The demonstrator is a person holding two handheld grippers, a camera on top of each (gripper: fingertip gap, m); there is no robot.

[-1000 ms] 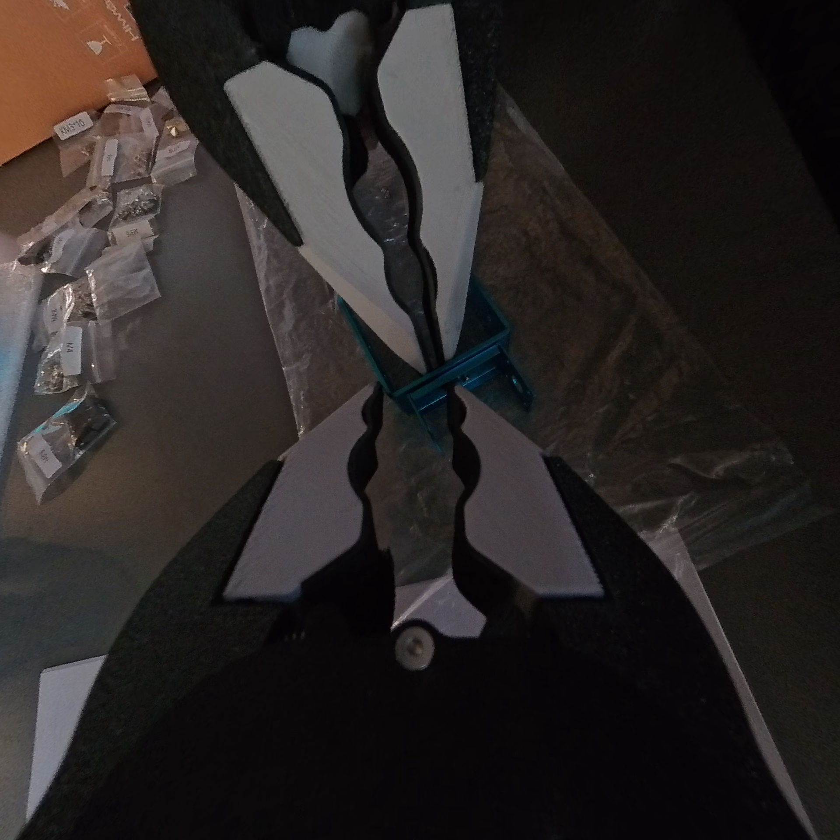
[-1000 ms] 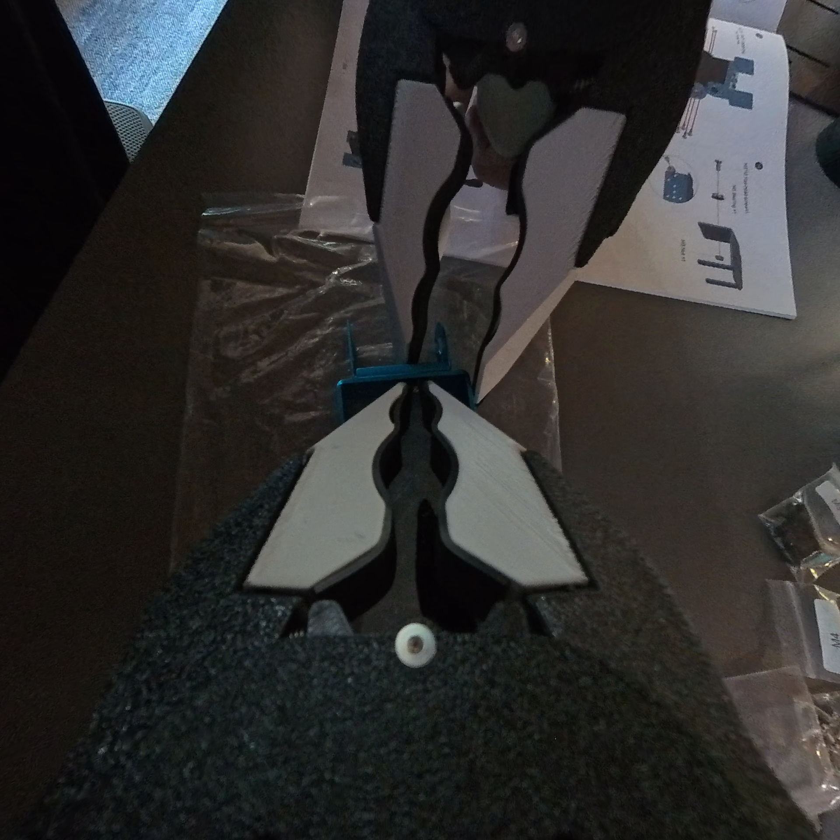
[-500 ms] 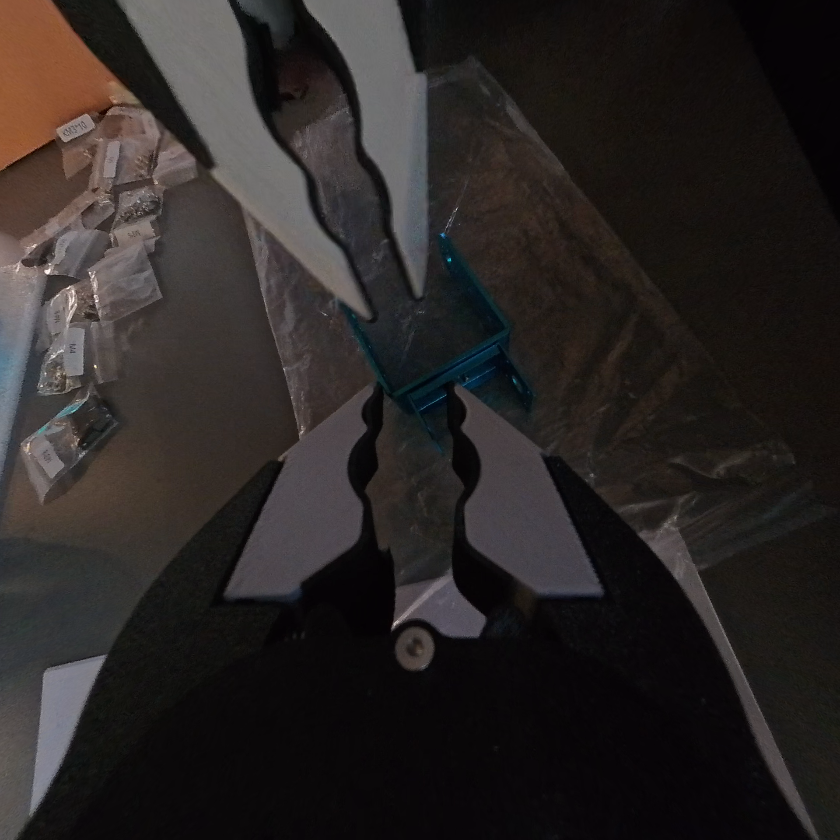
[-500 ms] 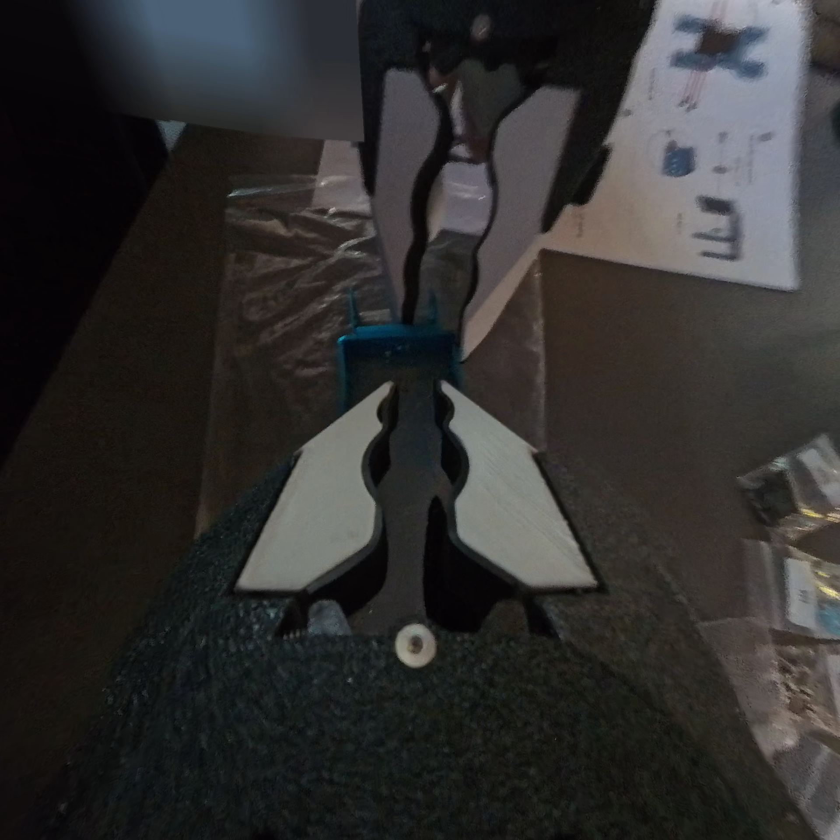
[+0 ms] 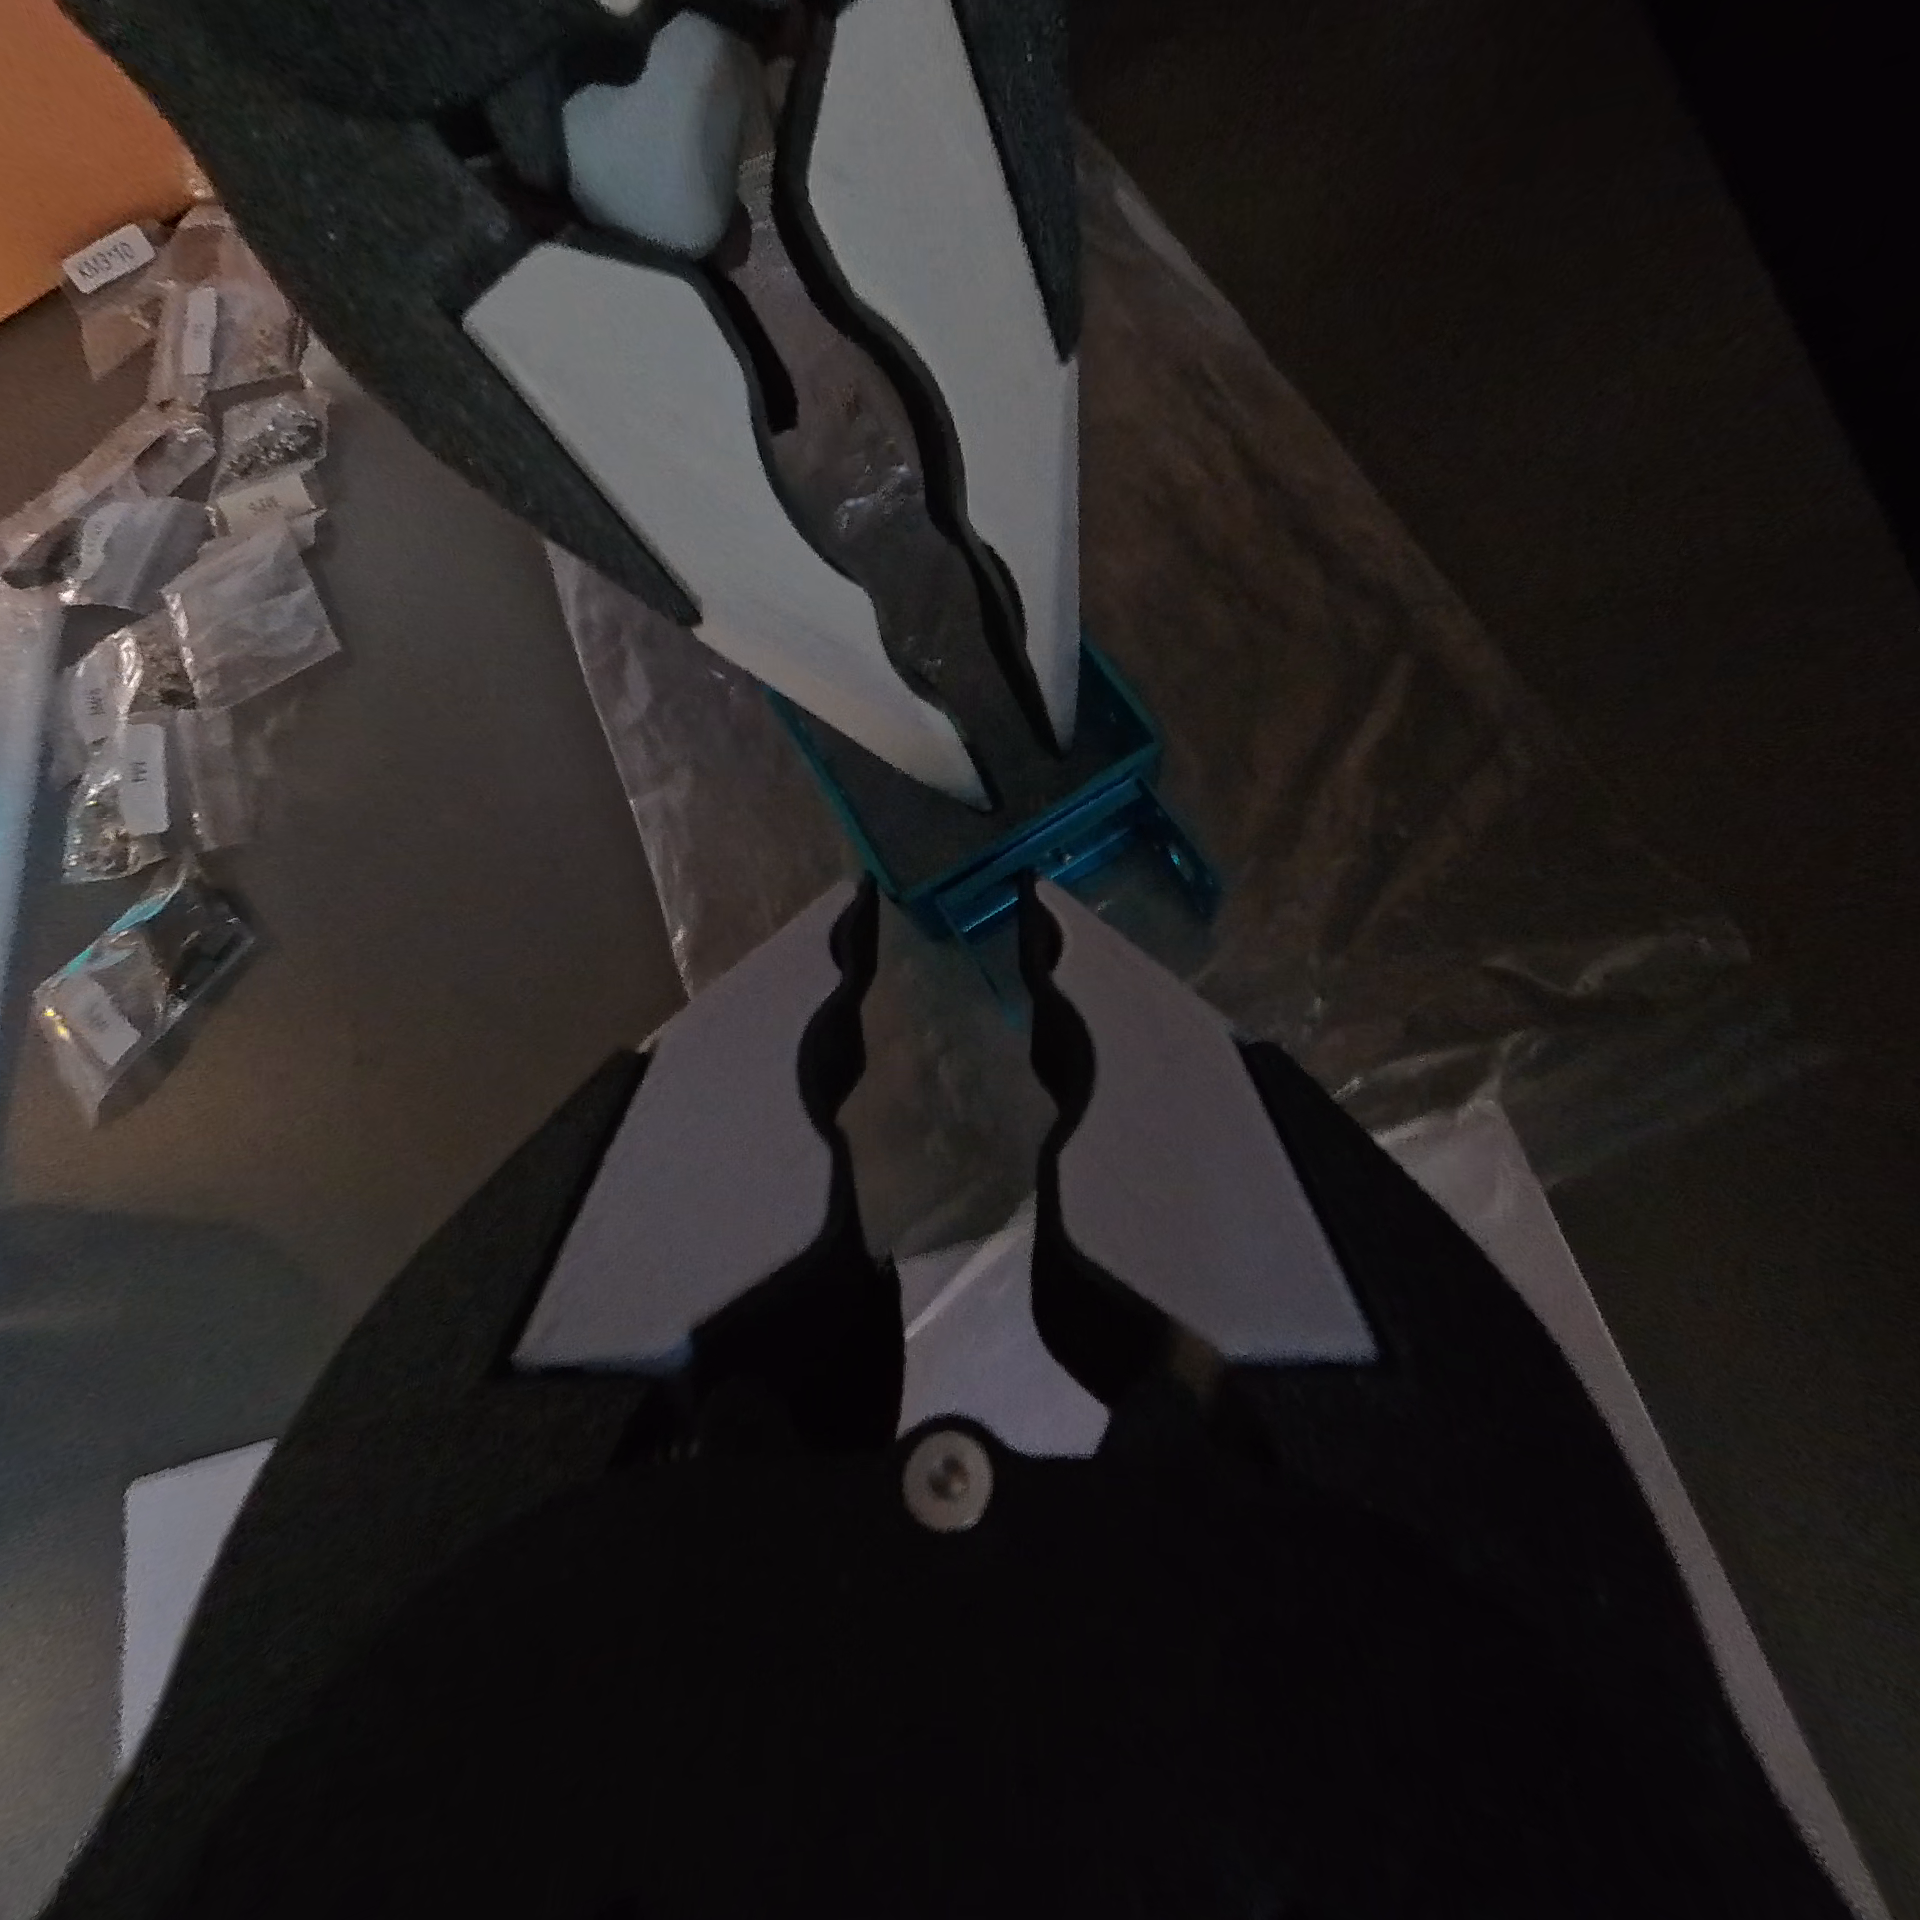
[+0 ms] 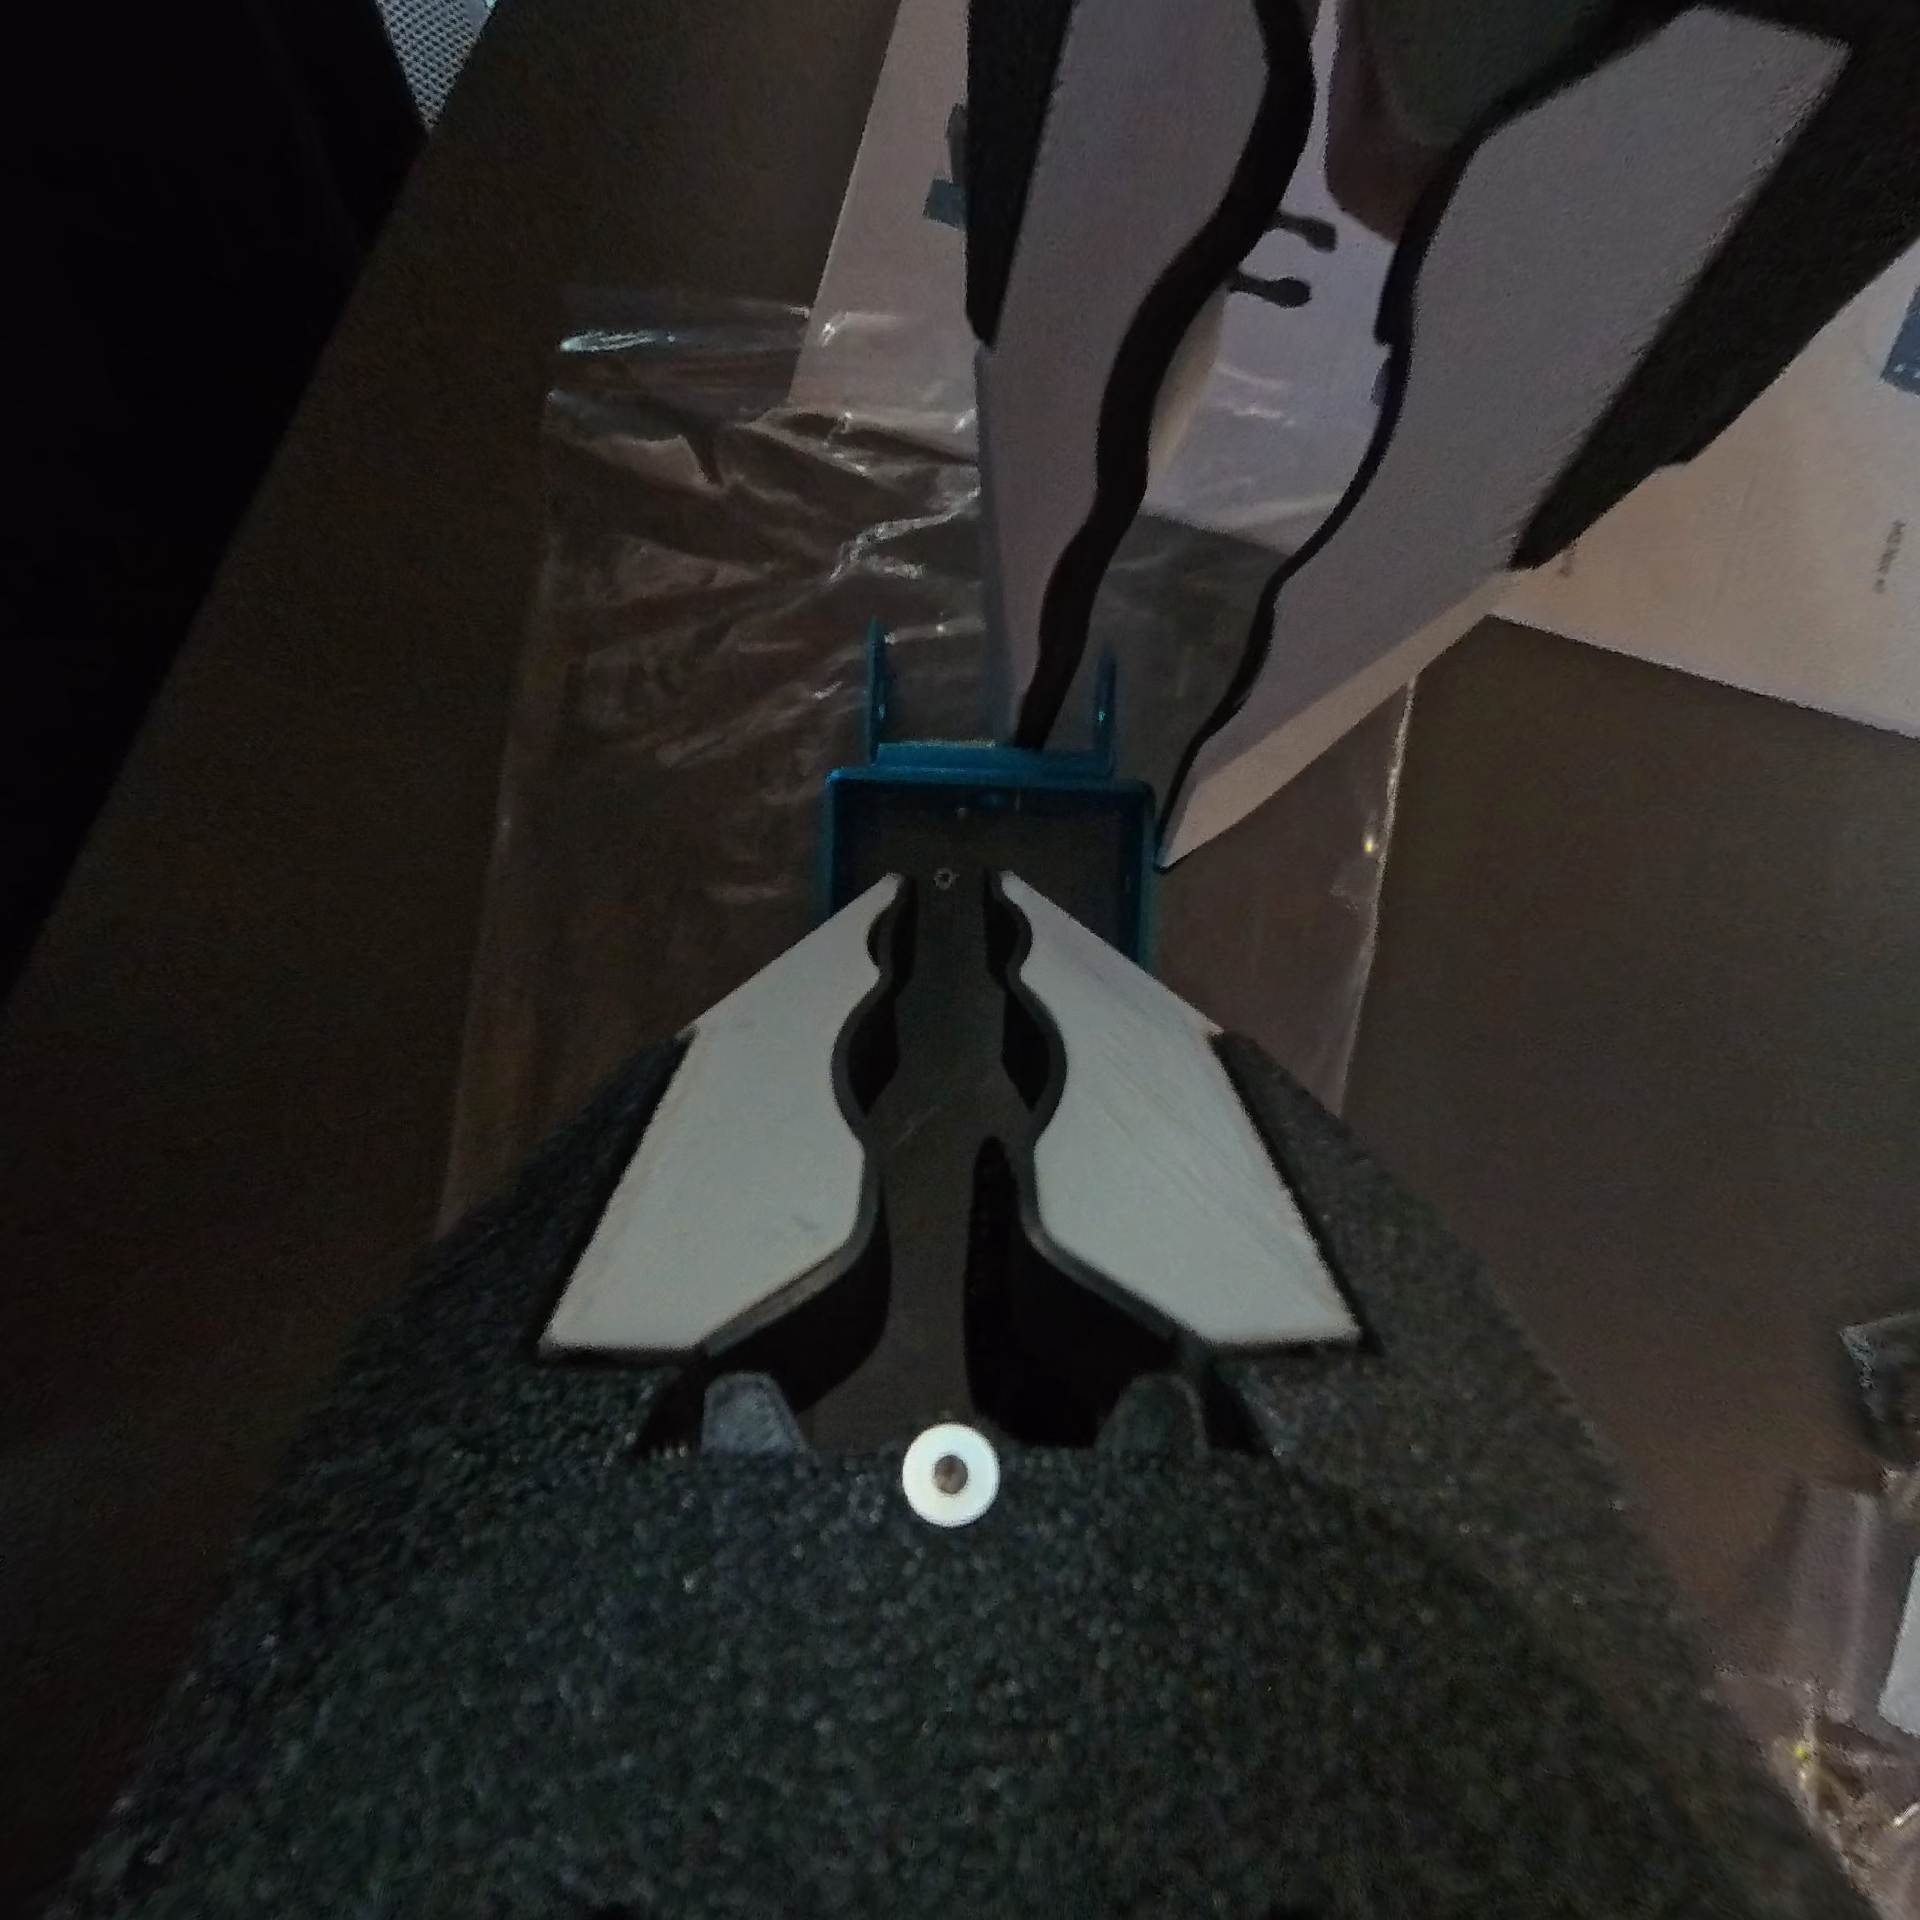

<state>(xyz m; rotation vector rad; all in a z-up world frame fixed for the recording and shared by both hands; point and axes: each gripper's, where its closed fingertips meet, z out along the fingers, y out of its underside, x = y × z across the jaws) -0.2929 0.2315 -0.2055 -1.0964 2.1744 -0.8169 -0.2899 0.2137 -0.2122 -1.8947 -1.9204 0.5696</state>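
A blue metal bracket [image 5: 1039, 831], a square frame with two tabs, lies on a clear plastic bag [image 5: 1299, 623] on a dark table. My left gripper [image 5: 945, 883] is open by a narrow gap, and its tips straddle one blue tab. My right gripper [image 5: 1013, 774] comes from the far side with its tips down inside the frame. In the right wrist view the right gripper [image 6: 951, 878] is slightly open and empty over the bracket [image 6: 935, 779]. A tiny pale ring [image 6: 943, 876] shows between its tips. The left gripper [image 6: 1091, 795] stands at the bracket's far wall.
Several small bags of hardware [image 5: 187, 623] lie to the left, by an orange box [image 5: 62, 156]. A printed sheet [image 6: 1662, 675] lies beyond the plastic bag [image 6: 727, 675]. More small bags [image 6: 1870, 1558] lie at the right edge. The table's edge runs along the left. My two grippers' fingertips are within a few centimetres of each other.
The right gripper was shut at the bracket, then rose and opened. It has now come back down into the frame with its jaws slightly apart. The left gripper has not moved.
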